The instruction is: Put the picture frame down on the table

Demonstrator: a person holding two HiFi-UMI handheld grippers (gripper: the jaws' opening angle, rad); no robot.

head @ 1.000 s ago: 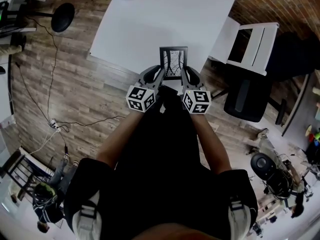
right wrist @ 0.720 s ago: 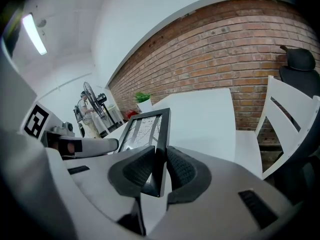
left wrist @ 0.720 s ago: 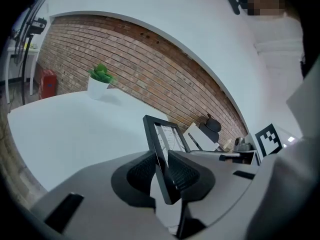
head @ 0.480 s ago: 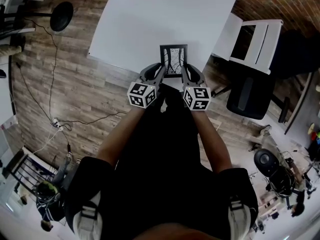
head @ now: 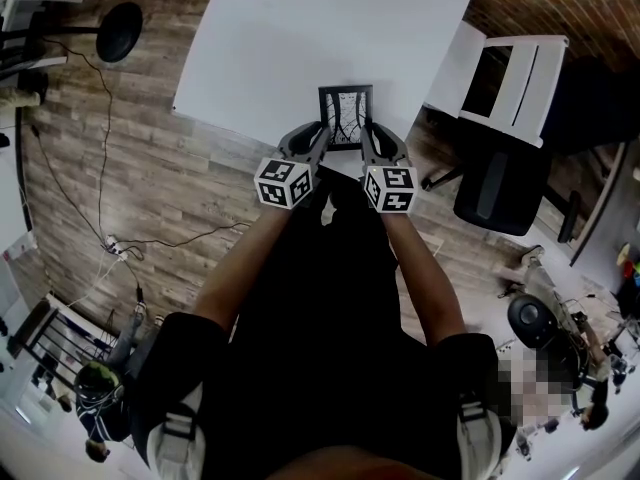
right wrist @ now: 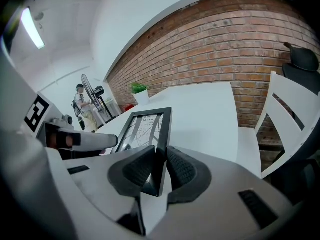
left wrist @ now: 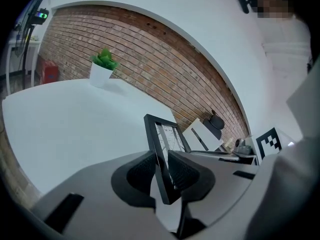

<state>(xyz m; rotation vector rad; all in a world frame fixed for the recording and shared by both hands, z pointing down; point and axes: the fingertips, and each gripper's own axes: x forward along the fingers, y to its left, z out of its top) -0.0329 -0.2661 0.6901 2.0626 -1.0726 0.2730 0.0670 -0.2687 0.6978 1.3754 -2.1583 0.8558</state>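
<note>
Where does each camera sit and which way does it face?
Head view: on the person's head, facing steeply down at the table, picture frame, arms, left gripper and right gripper.
Left gripper view: on that gripper, facing along its jaws, shut on the frame, toward the brick wall.
Right gripper view: likewise, gripping the frame's opposite edge.
All three share the frame and table.
</note>
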